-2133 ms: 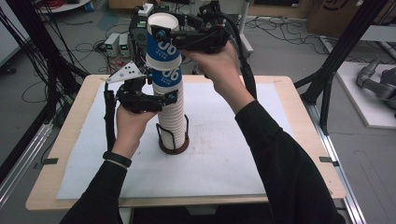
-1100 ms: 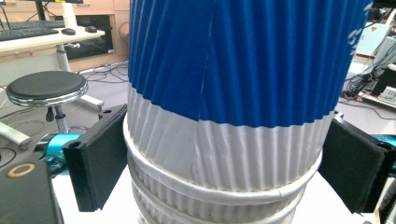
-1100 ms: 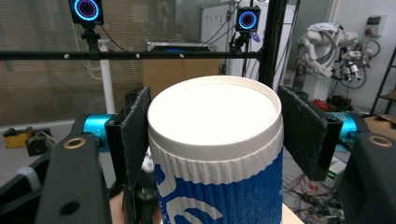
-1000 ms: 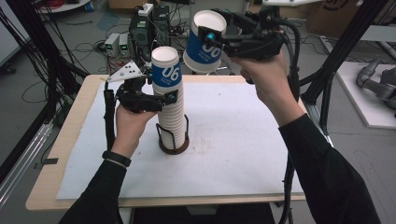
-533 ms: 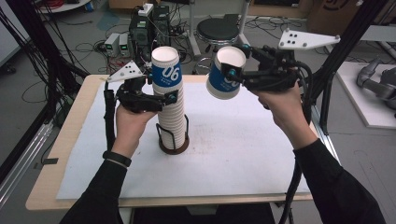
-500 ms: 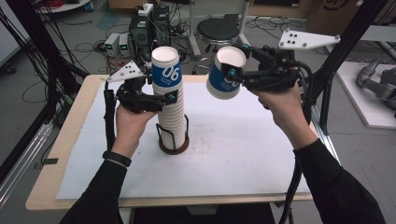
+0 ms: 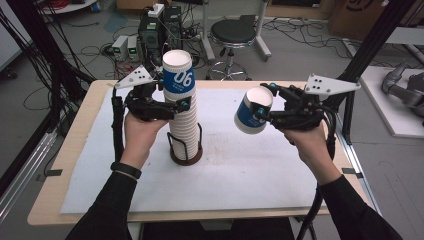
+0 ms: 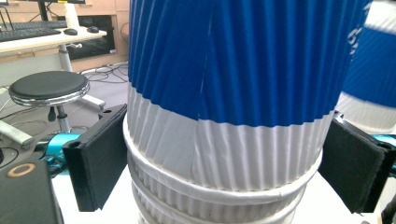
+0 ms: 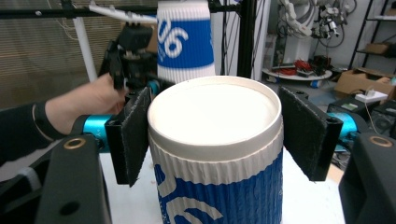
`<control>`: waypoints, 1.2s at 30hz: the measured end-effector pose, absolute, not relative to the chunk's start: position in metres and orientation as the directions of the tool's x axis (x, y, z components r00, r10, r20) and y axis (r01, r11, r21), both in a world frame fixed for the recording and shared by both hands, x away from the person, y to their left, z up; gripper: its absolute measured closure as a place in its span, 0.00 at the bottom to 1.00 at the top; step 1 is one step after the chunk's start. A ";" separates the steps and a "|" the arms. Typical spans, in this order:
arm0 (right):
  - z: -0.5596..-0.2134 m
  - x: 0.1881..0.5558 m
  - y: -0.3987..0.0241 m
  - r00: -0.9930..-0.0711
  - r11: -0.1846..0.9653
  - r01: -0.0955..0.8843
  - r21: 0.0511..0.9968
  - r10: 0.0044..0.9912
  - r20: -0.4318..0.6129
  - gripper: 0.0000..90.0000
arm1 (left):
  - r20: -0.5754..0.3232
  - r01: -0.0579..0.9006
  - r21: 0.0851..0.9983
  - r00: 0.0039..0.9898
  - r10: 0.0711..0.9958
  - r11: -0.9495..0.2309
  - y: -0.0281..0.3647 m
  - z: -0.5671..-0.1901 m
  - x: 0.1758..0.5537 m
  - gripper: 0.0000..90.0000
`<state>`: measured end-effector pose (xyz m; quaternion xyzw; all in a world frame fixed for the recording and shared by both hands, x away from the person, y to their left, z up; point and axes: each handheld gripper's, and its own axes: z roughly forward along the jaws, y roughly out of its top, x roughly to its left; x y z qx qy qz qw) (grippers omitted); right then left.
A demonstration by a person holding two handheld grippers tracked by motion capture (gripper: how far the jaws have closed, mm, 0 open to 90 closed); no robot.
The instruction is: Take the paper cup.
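The right gripper (image 7: 264, 116) has carried the lifted cup (image 7: 253, 111) down, seemingly tilted, beside the stack (image 7: 181, 110).

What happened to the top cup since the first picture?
The right claw pulled one blue and white cup off the top of the stack, carried it to the right and brought it lower over the table. It is still clamped on it. The left claw stayed around the stack, which stands in its holder.
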<state>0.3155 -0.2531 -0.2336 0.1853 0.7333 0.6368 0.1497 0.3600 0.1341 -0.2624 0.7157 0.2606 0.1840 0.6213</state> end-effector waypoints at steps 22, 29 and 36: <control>-0.310 0.303 -0.261 -0.873 0.135 0.159 0.978 0.481 0.075 0.34 | -0.060 0.142 0.986 0.797 0.601 -0.091 0.135 -0.263 0.360 0.12; -0.325 0.302 -0.264 -0.871 0.142 0.186 0.972 0.482 0.096 0.34 | -0.060 0.142 0.986 0.797 0.601 -0.090 0.135 -0.263 0.360 0.12; -0.327 0.304 -0.264 -0.871 0.138 0.184 0.973 0.482 0.097 0.34 | -0.060 0.140 0.986 0.797 0.601 -0.087 0.135 -0.263 0.360 0.12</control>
